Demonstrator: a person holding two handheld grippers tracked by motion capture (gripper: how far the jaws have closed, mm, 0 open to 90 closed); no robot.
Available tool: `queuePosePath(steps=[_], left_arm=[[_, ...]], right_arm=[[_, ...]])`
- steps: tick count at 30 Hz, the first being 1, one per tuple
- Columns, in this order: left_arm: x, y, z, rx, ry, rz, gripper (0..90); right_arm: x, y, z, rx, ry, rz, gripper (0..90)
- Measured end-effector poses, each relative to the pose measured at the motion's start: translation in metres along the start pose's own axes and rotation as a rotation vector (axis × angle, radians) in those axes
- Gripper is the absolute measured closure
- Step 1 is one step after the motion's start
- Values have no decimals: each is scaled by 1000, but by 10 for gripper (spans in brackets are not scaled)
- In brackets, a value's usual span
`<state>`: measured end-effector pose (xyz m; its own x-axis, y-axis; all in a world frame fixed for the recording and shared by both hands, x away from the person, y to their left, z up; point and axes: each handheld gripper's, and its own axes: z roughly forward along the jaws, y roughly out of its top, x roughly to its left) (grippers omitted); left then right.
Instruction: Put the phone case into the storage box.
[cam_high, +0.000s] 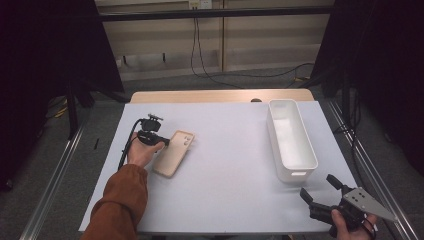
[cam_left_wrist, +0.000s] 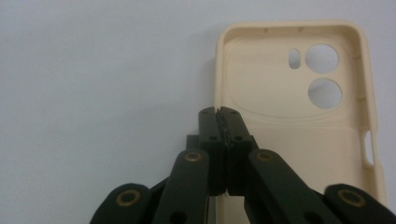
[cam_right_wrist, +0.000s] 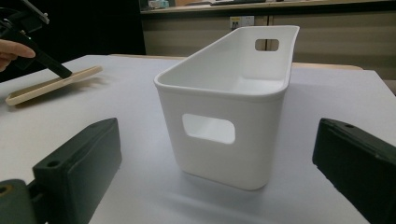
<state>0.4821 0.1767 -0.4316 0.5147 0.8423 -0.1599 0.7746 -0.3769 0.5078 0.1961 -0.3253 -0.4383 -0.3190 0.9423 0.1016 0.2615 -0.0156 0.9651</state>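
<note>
A cream phone case (cam_high: 173, 152) lies inside-up on the left part of the white tabletop (cam_high: 230, 170). My left gripper (cam_high: 165, 142) is shut on the case's long side rim. In the left gripper view the jaws (cam_left_wrist: 219, 114) meet on the rim of the case (cam_left_wrist: 289, 135). In the right gripper view the case (cam_right_wrist: 51, 85) is tilted, its gripped side raised off the table. My right gripper (cam_high: 318, 187) is open at the front right corner with nothing between its fingers (cam_right_wrist: 79, 158). It faces the short end of a white bin (cam_right_wrist: 224, 107).
The white bin (cam_high: 291, 140) is long and empty, with handle cut-outs, and stands on the right side of the table. A wooden strip (cam_high: 215, 96) borders the far edge. Metal rails run along both sides of the table.
</note>
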Motion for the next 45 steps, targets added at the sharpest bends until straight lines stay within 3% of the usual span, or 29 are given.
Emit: queuePosePath(steps=[16, 20, 30, 41, 45], left_arm=[[-8, 1, -16, -102, -5, 1, 890], [-11, 1, -20, -129, 12, 14, 890], [-17, -3, -28, -190, 5, 45, 889], [-24, -9, -36, -252, 15, 64, 890], [-27, -11, -39, -284, 9, 54, 890]], right_arm=[[0, 0, 1, 0, 0, 2, 10], [0, 0, 0, 1, 0, -1, 10], [0, 0, 0, 1, -1, 0, 10], [0, 0, 0, 1, -1, -1, 10], [1, 0, 0, 0, 0, 1, 10]])
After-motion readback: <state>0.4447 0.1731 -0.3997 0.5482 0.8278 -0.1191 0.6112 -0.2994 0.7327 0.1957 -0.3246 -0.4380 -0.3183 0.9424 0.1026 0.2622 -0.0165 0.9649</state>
